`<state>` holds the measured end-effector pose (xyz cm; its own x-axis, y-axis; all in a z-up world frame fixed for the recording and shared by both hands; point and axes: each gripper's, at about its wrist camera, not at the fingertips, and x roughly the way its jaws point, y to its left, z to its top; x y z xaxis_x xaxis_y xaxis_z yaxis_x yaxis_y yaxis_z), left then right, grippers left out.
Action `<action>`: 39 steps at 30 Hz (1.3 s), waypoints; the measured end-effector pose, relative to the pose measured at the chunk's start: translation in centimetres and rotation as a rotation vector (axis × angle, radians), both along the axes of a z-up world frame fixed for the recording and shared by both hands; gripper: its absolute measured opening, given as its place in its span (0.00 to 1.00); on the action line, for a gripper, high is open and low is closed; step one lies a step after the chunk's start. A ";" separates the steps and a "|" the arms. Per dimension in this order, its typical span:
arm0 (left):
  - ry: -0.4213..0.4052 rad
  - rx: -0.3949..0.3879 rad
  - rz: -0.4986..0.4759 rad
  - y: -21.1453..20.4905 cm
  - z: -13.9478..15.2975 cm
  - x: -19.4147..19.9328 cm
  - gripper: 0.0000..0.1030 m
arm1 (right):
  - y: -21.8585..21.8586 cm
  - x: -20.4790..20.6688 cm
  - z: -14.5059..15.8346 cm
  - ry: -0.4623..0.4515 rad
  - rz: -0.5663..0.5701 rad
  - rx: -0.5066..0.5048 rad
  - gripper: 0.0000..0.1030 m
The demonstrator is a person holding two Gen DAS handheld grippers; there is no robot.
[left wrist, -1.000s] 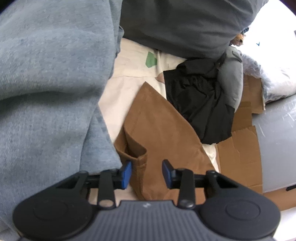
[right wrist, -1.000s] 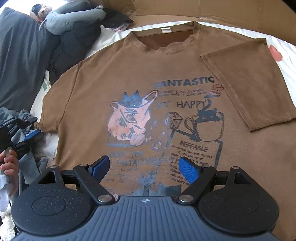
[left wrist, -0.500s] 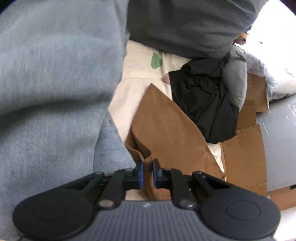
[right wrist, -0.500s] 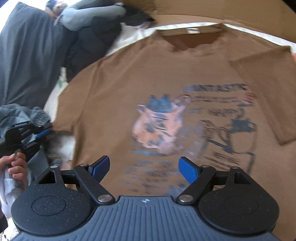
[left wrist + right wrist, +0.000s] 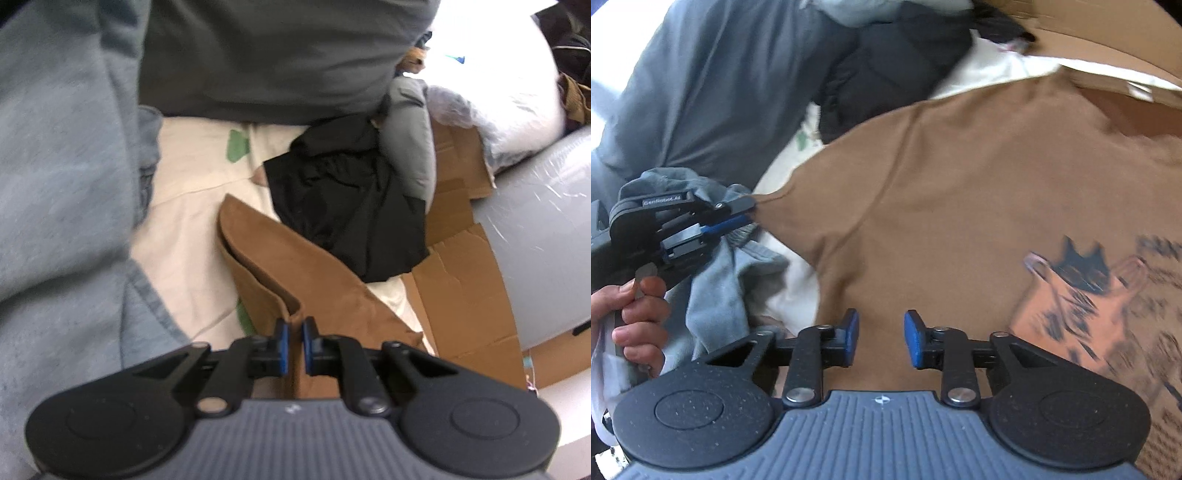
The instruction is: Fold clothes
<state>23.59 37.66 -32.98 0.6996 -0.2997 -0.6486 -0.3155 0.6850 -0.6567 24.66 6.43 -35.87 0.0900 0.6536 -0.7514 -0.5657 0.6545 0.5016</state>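
Observation:
A brown printed T-shirt (image 5: 942, 184) lies flat on a white sheet. My left gripper (image 5: 294, 332) is shut on the hem of its sleeve (image 5: 314, 266) and holds that edge a little off the sheet. The right wrist view shows the same left gripper (image 5: 750, 212) pinching the sleeve tip at the far left, with a hand (image 5: 635, 314) holding it. My right gripper (image 5: 878, 332) hovers over the shirt's side below that sleeve. Its jaws are closing, with a gap still between the pads and brown fabric lying under them, not pinched.
A blue-grey garment (image 5: 55, 184) fills the left, with a dark grey one (image 5: 277, 55) behind it. A black garment (image 5: 343, 199) lies beside the sleeve. Flattened cardboard (image 5: 461, 277) and a grey plastic-wrapped bulk (image 5: 535, 240) lie to the right. White sheet (image 5: 192, 192) shows between them.
My left gripper closed on the sleeve hem and raised it slightly. My right gripper slid left across the shirt, from the print toward the sleeve side, and its jaws narrowed a lot.

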 end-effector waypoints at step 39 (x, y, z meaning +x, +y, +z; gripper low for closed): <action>0.008 0.036 -0.081 0.9 -1.6 -1.0 0.07 | 7.7 0.7 -3.3 0.038 0.105 0.004 0.00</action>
<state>22.61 38.56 -34.61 0.6685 -0.3317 -0.6657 -0.2634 0.7314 -0.6290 25.40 14.17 -39.18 -0.0075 0.6607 -0.7506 -0.6116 0.5908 0.5262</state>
